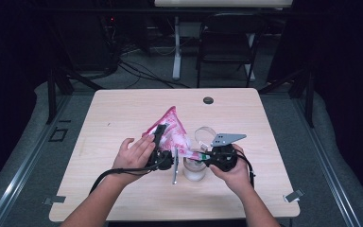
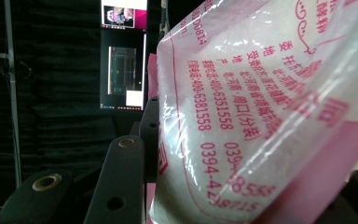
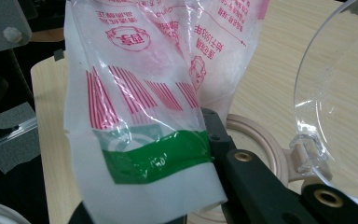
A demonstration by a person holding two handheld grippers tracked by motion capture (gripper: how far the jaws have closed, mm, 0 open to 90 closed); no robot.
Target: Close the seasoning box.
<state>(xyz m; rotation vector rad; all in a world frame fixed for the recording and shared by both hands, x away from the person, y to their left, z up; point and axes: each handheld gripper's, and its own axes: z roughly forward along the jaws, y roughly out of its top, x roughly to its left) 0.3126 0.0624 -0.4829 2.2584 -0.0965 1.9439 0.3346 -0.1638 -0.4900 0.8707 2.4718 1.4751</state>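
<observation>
A pink and white plastic bag of white grains is held up over the middle of the table. My left gripper is shut on its fuller part, and in the left gripper view the bag is pressed between the jaws of that gripper. My right gripper is shut on the bag's green-striped end. Its one visible jaw lies along the bag's right edge and the other is hidden behind the plastic. Under that end stands a clear jar with a pale rim. Its hinged clear lid is swung open.
The wooden table has a black grommet near its far edge. A folding chair and cables stand on the floor beyond it. A lit monitor hangs in the dark background of the left gripper view.
</observation>
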